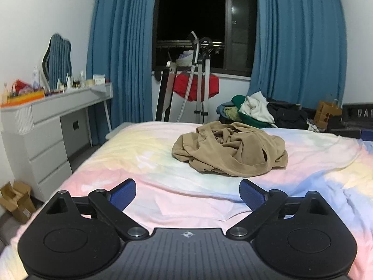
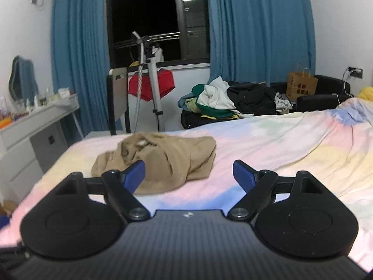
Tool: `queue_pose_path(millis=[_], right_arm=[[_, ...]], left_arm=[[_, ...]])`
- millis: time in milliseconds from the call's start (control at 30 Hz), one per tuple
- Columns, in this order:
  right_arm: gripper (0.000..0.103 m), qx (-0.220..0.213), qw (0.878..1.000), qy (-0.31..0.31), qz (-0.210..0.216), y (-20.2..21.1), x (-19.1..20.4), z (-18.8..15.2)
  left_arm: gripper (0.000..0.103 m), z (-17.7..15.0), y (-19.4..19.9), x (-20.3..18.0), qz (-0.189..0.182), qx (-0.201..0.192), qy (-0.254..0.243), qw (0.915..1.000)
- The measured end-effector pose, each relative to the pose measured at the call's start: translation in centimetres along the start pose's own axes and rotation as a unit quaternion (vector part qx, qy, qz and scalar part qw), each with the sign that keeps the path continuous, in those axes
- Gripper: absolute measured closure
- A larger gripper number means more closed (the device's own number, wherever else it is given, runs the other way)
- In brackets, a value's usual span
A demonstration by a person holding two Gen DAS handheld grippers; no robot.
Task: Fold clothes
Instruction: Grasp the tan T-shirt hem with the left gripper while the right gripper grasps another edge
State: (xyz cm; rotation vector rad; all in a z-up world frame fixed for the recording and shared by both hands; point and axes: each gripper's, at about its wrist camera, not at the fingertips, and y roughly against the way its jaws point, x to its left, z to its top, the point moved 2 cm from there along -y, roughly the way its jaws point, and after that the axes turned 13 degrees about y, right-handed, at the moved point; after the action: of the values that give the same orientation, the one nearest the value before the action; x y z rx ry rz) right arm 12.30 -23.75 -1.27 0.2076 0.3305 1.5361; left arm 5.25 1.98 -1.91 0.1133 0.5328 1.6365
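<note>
A crumpled tan garment (image 1: 230,149) lies in a heap on the bed's pastel sheet (image 1: 144,163). My left gripper (image 1: 187,192) hovers over the sheet short of the heap, open, with nothing between its blue pads. In the right wrist view the same tan garment (image 2: 163,161) sits ahead and to the left. My right gripper (image 2: 188,175) is open too, its left pad in front of the heap's near edge and its right pad over bare sheet (image 2: 279,144). Whether either pad touches cloth I cannot tell.
Past the bed's far edge a pile of mixed clothes (image 1: 261,109) lies on a dark sofa. A garment steamer stand (image 1: 200,79) with a red cloth stands before the window. A grey dresser (image 1: 46,126) lines the left wall. A brown paper bag (image 2: 302,86) sits at the right.
</note>
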Motion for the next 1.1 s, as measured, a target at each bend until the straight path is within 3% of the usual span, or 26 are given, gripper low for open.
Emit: queue_pose_path(millis=[100, 233, 300, 433, 533, 700, 800, 900, 1000, 1100], right_arm=[[0.019, -0.003, 1.0, -0.018, 0.001, -1.0, -0.9, -0.4], [0.019, 0.019, 0.999, -0.037, -0.007, -2.6, -2.2, -3.3], [0.019, 0.04, 0.998, -0.045, -0.015, -3.7, -3.0, -4.3], [0.019, 0.038, 0.997, -0.06, -0.024, -4.7, -5.0, -5.1], [0.019, 0.04, 0.996, -0.074, -0.034, -6.1, -6.2, -5.9], [0.019, 0.082, 0.989, -0.124, -0.021, -9.4, -7.6, -7.8], [0.019, 0.092, 0.987, -0.131, -0.011, -10.3, -7.3, -8.6], [0.019, 0.098, 0.987, -0.126, -0.006, -11.1, -6.7, -9.0], [0.019, 0.095, 0.989, -0.117, -0.001, -11.0, -6.3, -9.0], [0.019, 0.079, 0.991, -0.108, 0.001, -9.9, -6.0, -8.7]], left_arm=[[0.008, 0.7, -2.1, -0.6, -0.002, 0.015, 0.007, 0.9999], [0.017, 2.2, -7.4, -2.8, 0.003, 0.047, -0.007, 0.9989], [0.018, 3.0, -10.7, -4.2, 0.009, 0.05, -0.013, 0.9986], [0.028, 4.5, -18.7, -6.4, 0.027, 0.069, -0.011, 0.9972], [0.033, 5.0, -23.9, -6.6, 0.046, 0.084, 0.011, 0.9953], [0.042, 5.1, -30.7, -6.9, 0.058, 0.102, 0.028, 0.9926], [0.051, 4.6, -31.9, -7.4, 0.057, 0.102, 0.01, 0.9931], [0.076, 4.2, -32.3, -8.0, 0.055, 0.094, -0.009, 0.994], [0.095, 4.4, -31.0, -8.0, 0.042, 0.079, -0.002, 0.996], [0.097, 5.0, -27.7, -8.0, 0.018, 0.054, -0.009, 0.9984]])
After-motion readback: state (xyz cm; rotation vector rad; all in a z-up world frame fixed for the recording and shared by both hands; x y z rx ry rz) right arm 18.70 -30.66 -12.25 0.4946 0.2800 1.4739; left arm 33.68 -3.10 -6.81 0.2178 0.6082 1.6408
